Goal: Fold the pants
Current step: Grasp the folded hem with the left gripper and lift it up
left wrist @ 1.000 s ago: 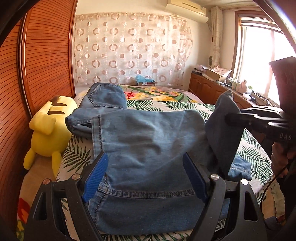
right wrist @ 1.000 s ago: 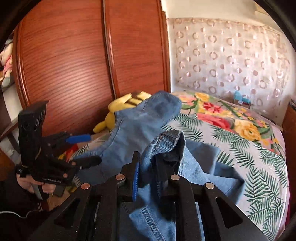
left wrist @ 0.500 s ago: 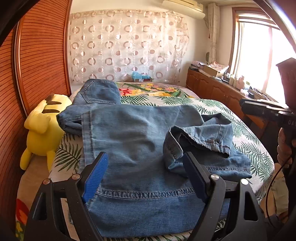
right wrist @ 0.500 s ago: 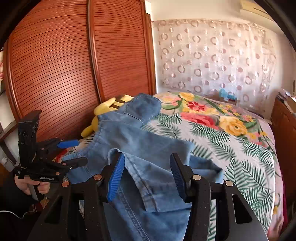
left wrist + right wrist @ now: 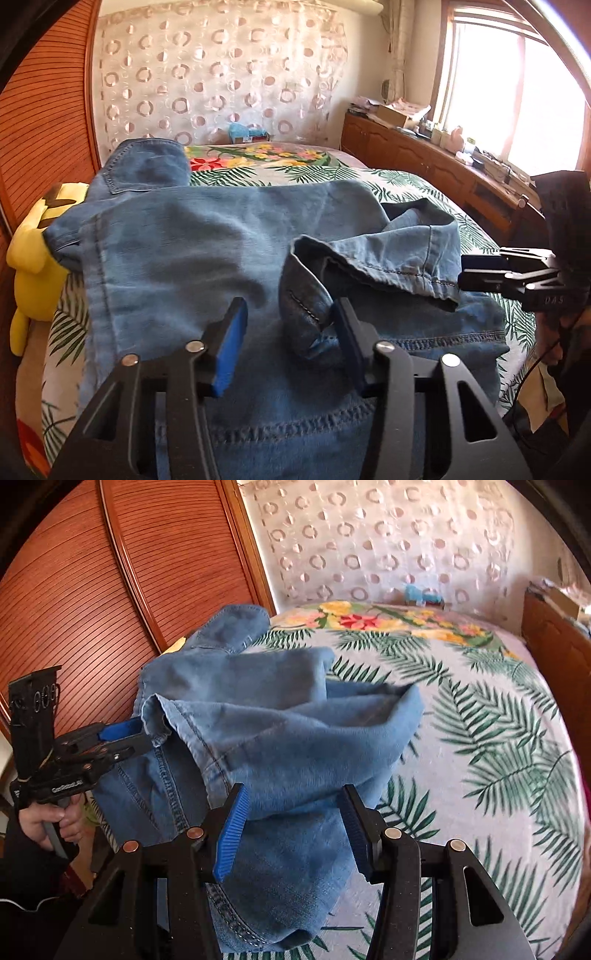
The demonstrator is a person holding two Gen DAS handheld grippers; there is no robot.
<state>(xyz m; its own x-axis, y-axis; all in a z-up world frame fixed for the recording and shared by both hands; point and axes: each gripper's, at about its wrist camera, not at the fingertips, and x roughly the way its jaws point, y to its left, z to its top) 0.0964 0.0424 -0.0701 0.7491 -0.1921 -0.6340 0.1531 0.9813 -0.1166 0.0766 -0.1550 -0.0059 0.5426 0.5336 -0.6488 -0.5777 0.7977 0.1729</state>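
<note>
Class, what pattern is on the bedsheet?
Green palm leaves and bright flowers on the pale bedsheet, clearest in the right wrist view.

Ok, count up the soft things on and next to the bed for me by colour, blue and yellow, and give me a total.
Blue: 2, the jeans spread across the bed and a small blue toy at its far end by the curtain.
Yellow: 1, the plush toy beside the bed against the wooden doors.
Total: 3

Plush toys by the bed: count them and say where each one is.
1. A yellow plush toy sits at the bed's left edge against the wooden wardrobe, partly under the jeans. Others may be hidden.
</note>
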